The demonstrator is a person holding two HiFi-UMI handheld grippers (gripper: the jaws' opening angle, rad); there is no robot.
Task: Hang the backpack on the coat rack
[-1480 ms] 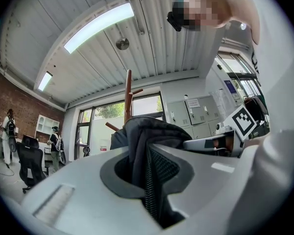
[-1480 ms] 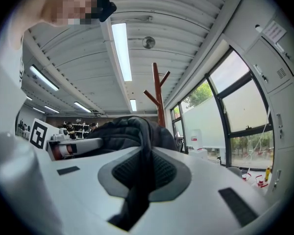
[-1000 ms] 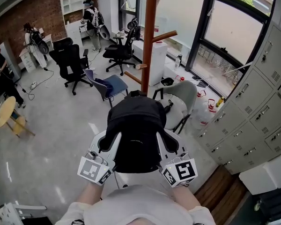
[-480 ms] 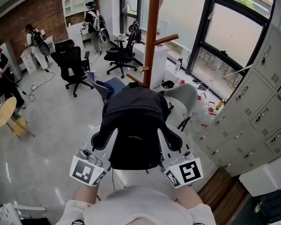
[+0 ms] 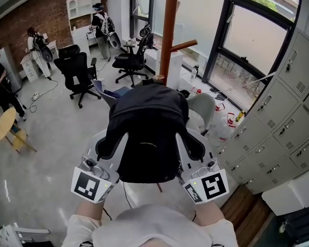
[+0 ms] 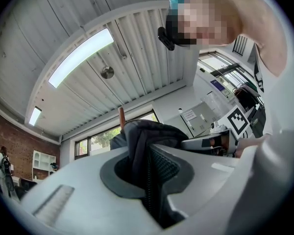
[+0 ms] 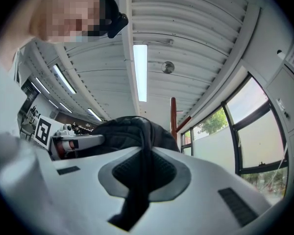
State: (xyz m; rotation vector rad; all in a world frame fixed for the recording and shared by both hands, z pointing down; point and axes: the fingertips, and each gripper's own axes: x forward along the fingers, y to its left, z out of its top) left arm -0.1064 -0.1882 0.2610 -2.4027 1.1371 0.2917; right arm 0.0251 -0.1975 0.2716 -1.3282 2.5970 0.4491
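Note:
A black backpack (image 5: 147, 130) hangs in the air between my two grippers, in front of a brown wooden coat rack (image 5: 168, 32) with side pegs. My left gripper (image 5: 113, 144) is shut on the backpack's left shoulder strap (image 6: 154, 180). My right gripper (image 5: 188, 147) is shut on the right shoulder strap (image 7: 142, 180). Both gripper views look upward past the backpack (image 7: 130, 129) to the rack's pole (image 7: 173, 116) and the ceiling. The bag hides the lower pole and lower pegs in the head view.
A grey chair (image 5: 201, 109) stands at the rack's foot. Black office chairs (image 5: 78, 68) and people (image 5: 37, 48) are at the back left. Grey lockers (image 5: 293, 107) line the right side, with windows (image 5: 257, 32) behind the rack.
Both grippers have lifted the backpack higher; it now covers more of the rack's pole and the lower pegs. The grip on both straps is unchanged.

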